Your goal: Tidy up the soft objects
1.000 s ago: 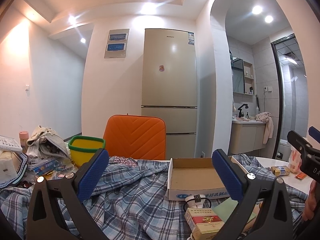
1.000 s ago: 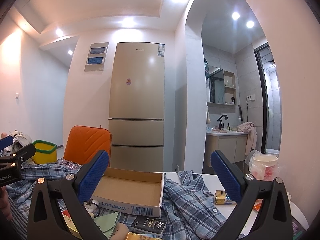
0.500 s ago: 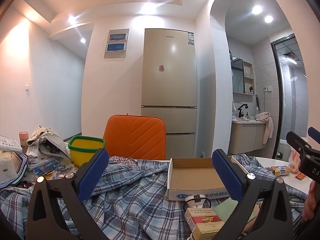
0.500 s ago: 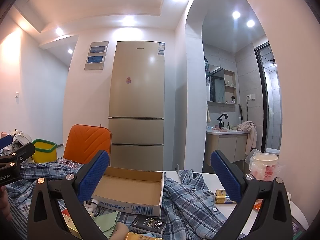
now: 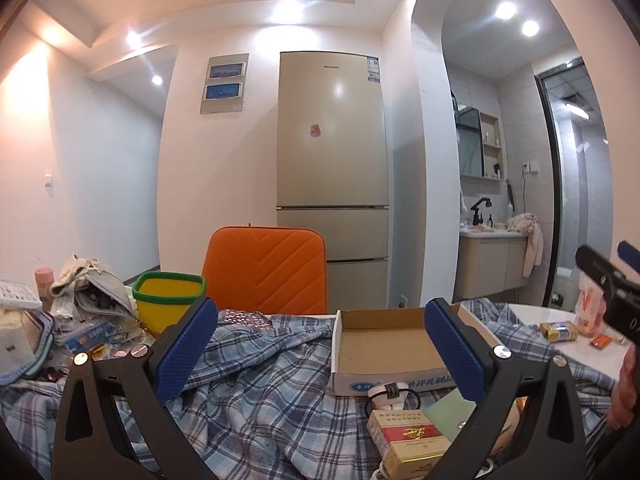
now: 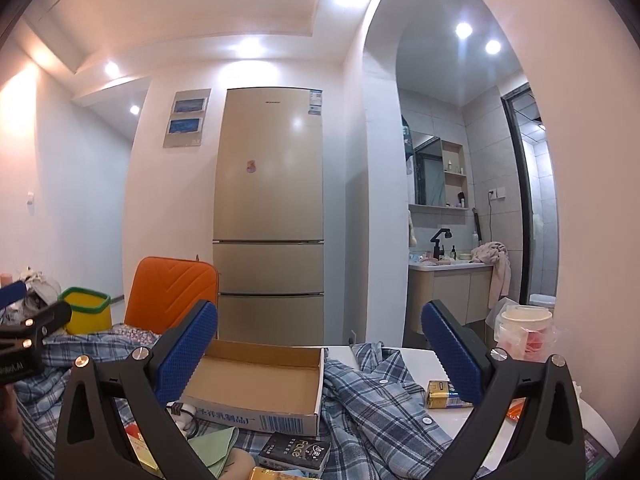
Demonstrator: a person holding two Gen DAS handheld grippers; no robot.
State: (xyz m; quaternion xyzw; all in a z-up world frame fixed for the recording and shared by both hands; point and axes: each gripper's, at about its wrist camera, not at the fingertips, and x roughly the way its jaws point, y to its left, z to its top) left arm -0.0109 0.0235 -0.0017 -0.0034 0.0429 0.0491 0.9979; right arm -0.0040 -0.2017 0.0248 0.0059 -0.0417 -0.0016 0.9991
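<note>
A blue plaid shirt [image 5: 260,376] lies spread and rumpled over the table; it also shows in the right wrist view [image 6: 384,404]. An empty cardboard box [image 5: 384,340] sits on it, also in the right wrist view [image 6: 256,384]. My left gripper [image 5: 320,352] is open and empty, held above the shirt. My right gripper [image 6: 320,352] is open and empty, above the box and shirt. A green cloth [image 6: 216,448] lies in front of the box. A pile of pale cloth [image 5: 88,284] sits at far left.
A yellow bin with green rim [image 5: 168,300] and an orange chair back [image 5: 264,272] stand behind the table. Cigarette packs [image 5: 408,440], a black pack [image 6: 296,450], a coiled white cable [image 5: 392,396], a yellow packet [image 6: 444,394] and a plastic cup [image 6: 524,332] lie around. A fridge [image 5: 332,184] stands behind.
</note>
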